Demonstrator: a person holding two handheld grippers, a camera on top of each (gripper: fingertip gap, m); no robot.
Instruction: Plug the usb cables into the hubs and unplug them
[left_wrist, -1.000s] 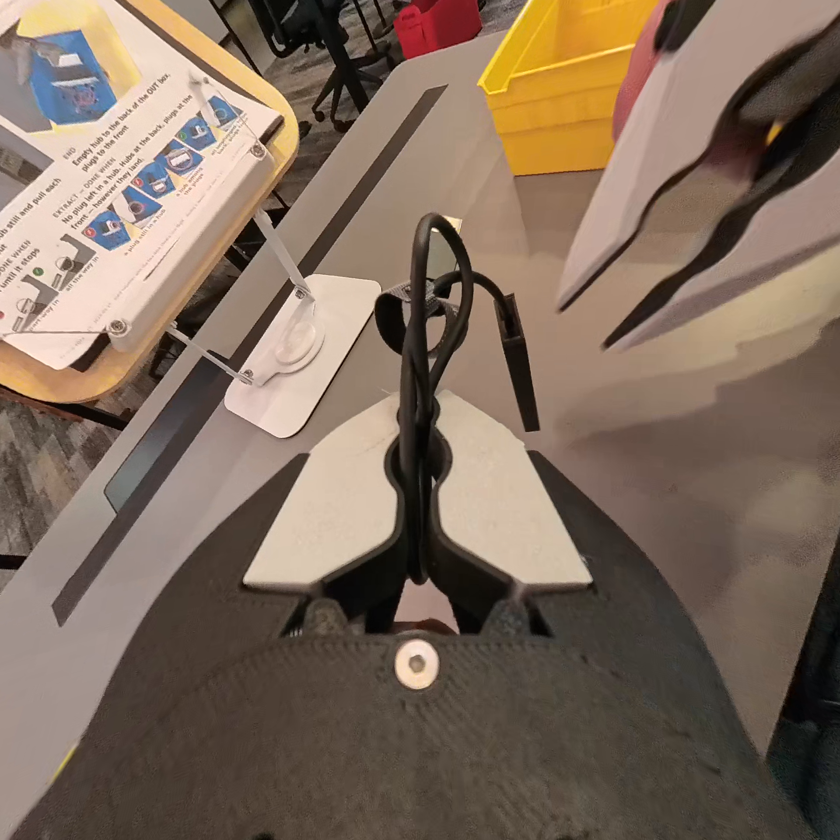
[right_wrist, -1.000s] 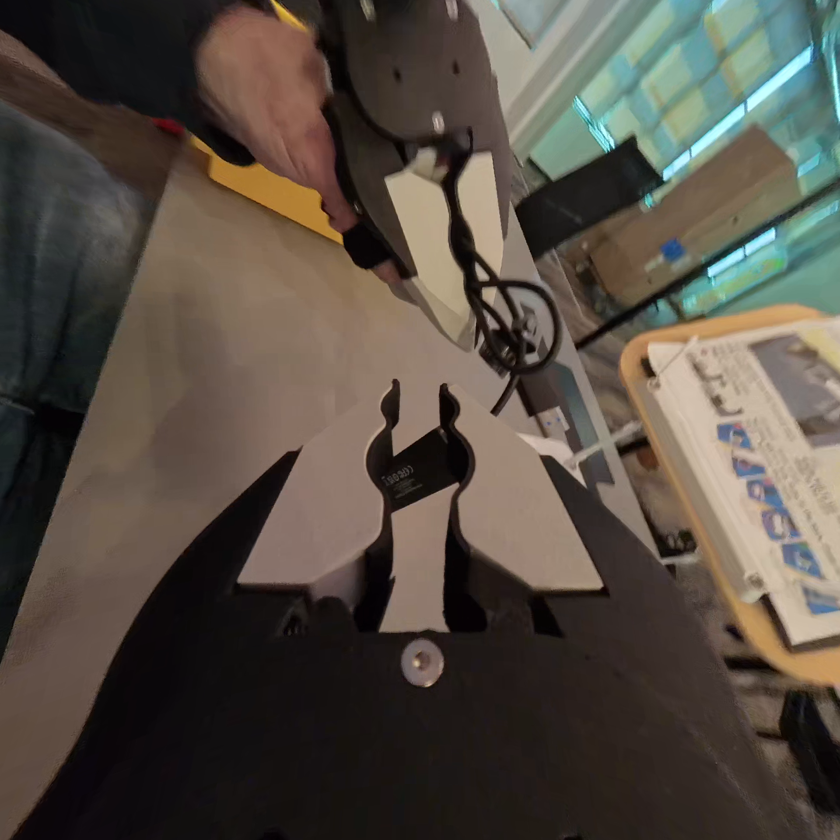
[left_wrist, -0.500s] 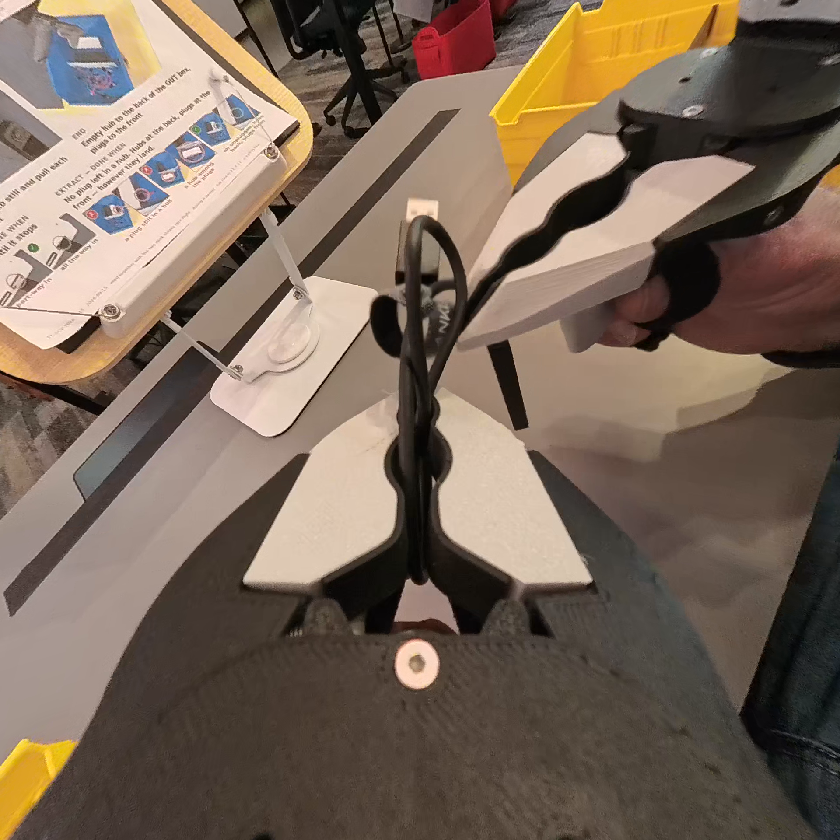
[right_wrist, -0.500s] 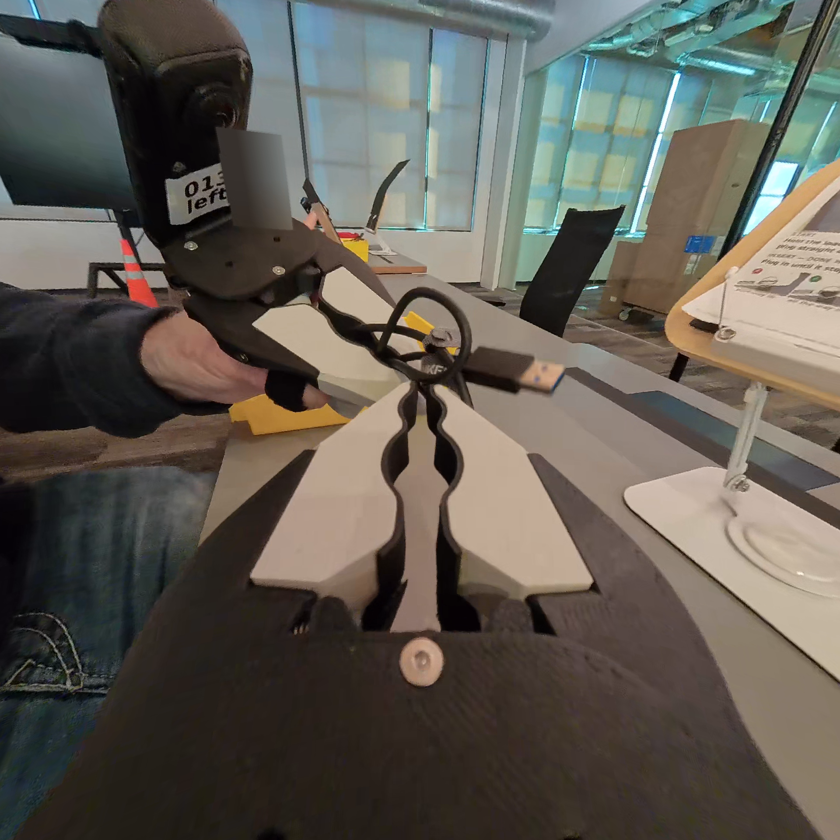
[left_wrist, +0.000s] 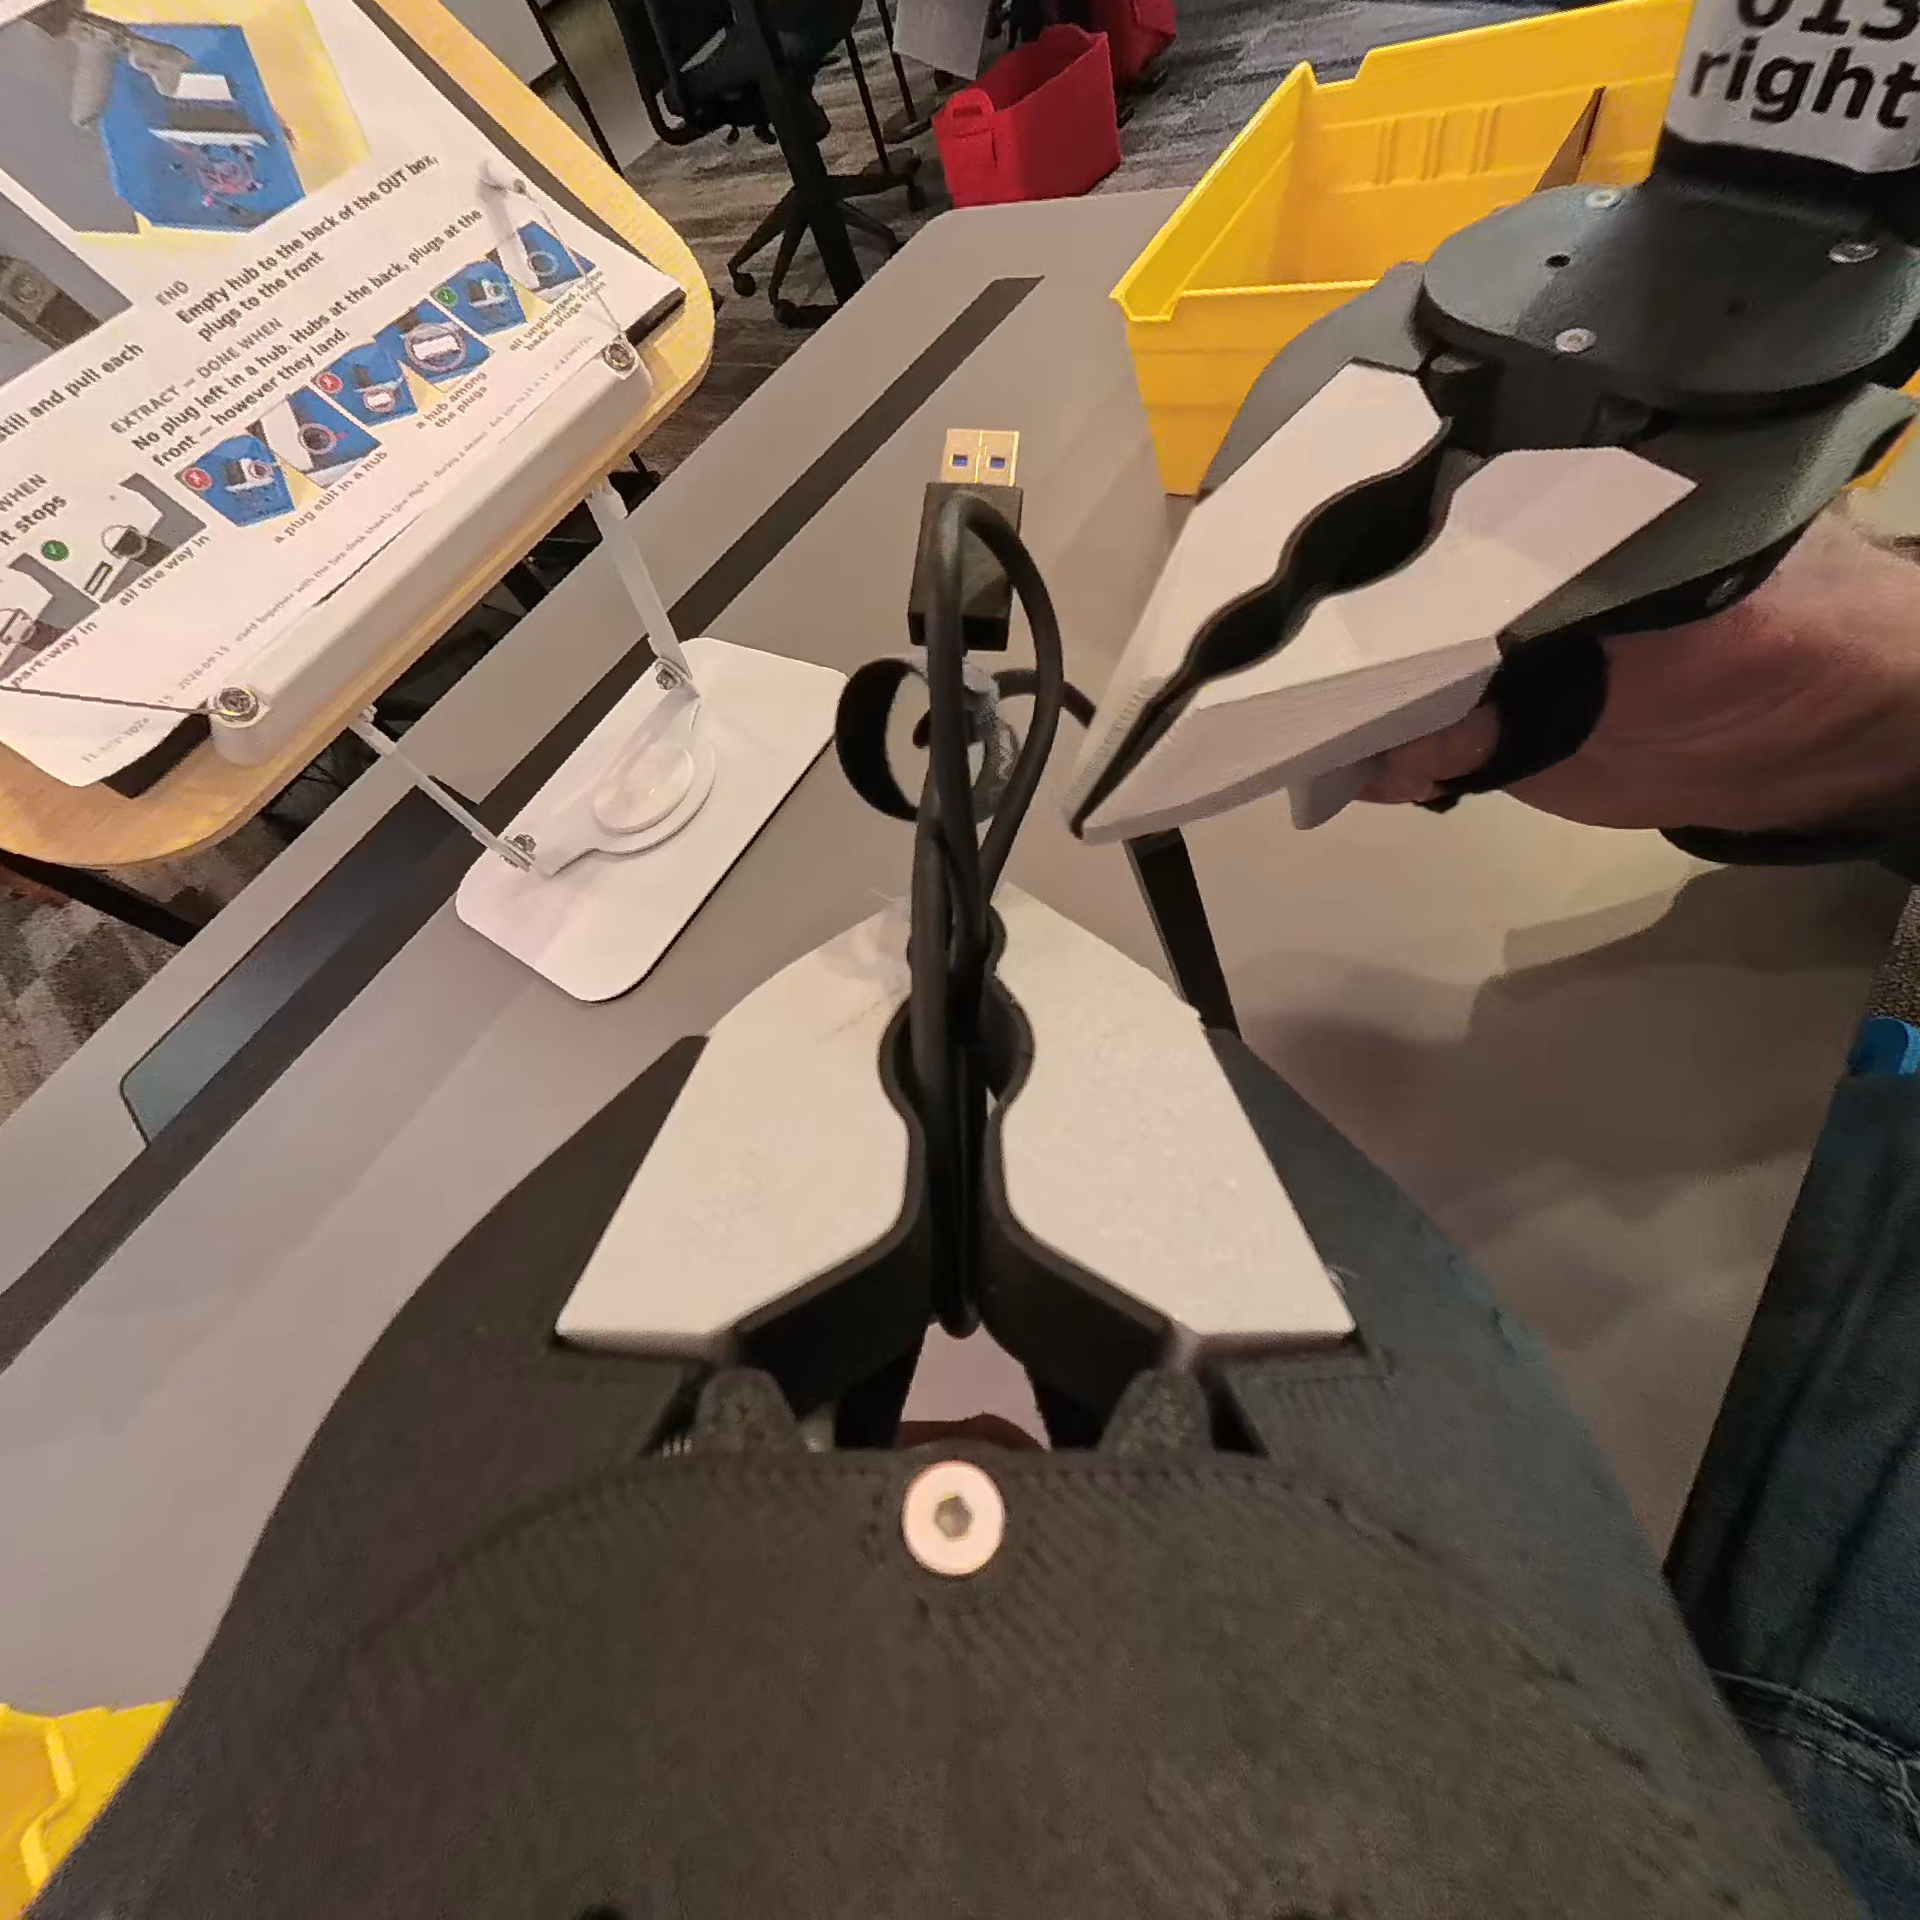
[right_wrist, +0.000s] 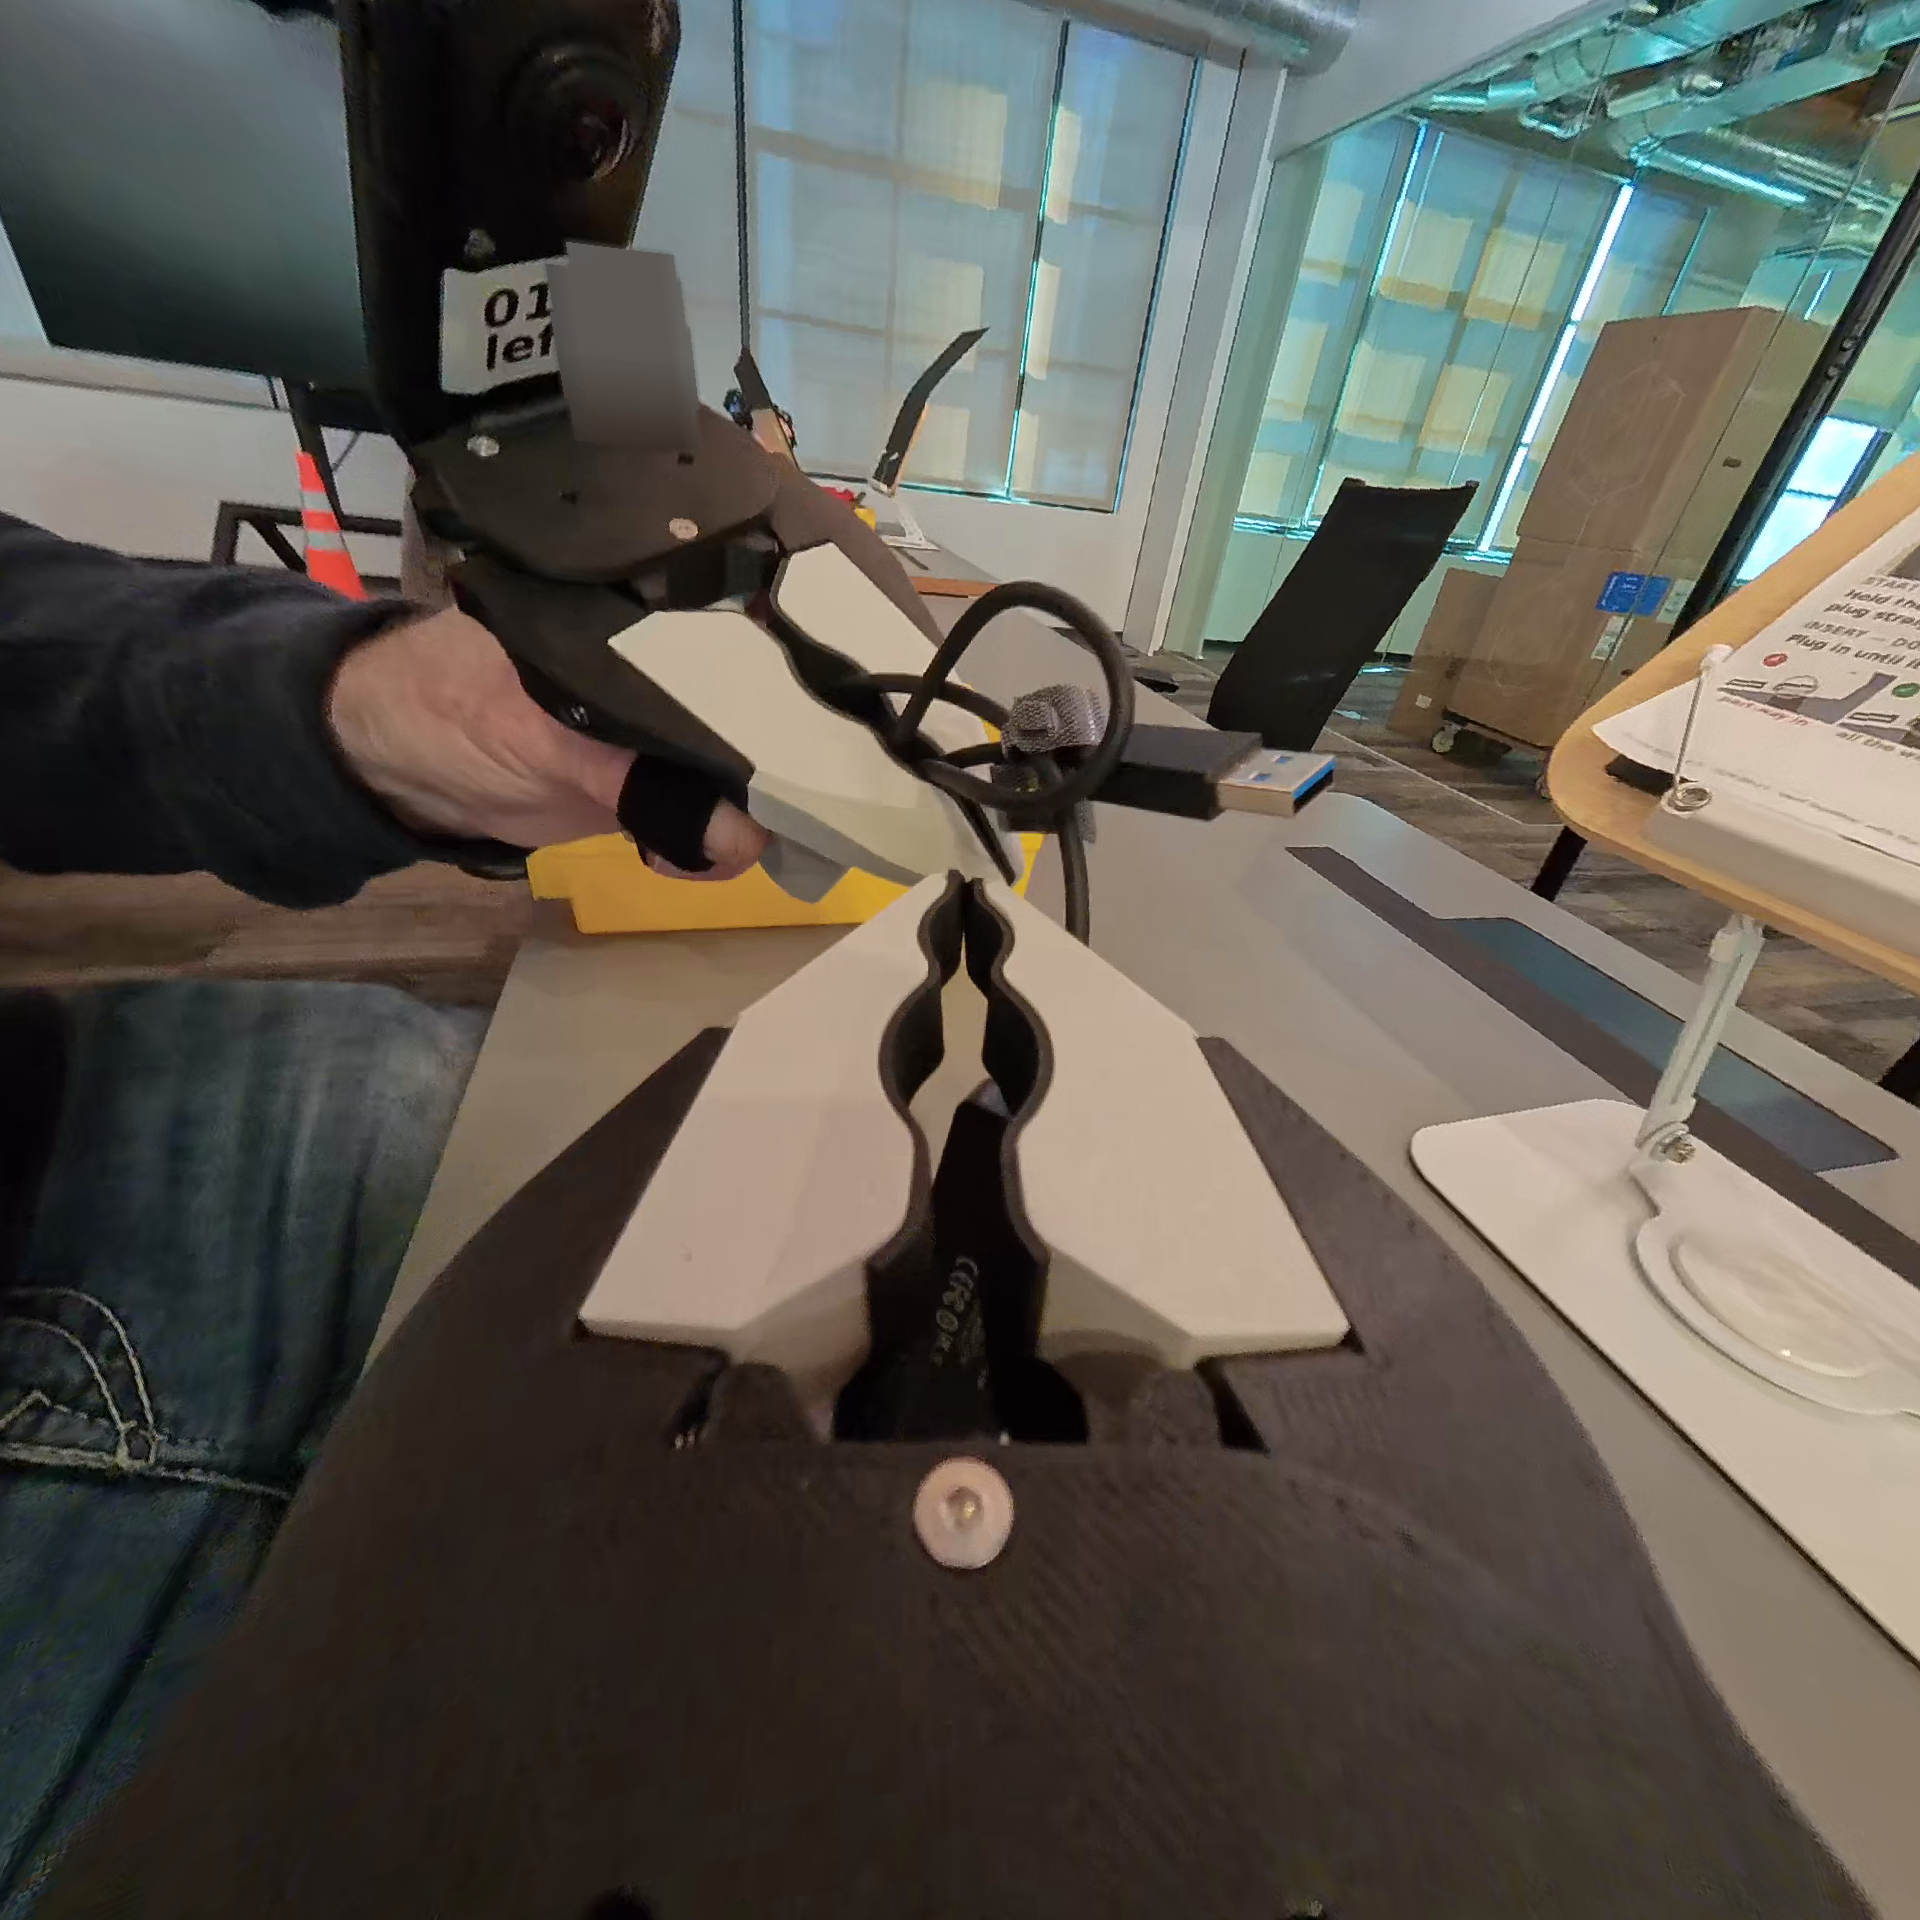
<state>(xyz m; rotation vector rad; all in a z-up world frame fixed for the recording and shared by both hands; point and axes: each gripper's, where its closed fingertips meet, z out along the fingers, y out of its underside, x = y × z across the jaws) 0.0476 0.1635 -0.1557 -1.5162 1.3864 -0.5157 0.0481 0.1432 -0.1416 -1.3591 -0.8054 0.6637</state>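
Grey table (left_wrist: 1455, 1039) under everything. Yellow bin (left_wrist: 1351, 260) at its far end. Left gripper (left_wrist: 951, 925) above table, clamped on looped black usb cable (left_wrist: 940, 810), plug (left_wrist: 971, 551) pointing away. Right gripper (right_wrist: 961, 883) just beside that loop, nearly closed, pinching a black hub (right_wrist: 961, 1299) deep between its fingers.

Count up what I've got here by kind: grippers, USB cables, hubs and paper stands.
Black-and-white two-finger grippers: 2, left gripper and right gripper
Black looped USB cable: 1
Slim black hub: 1
White metal paper stand: 1
Total: 5
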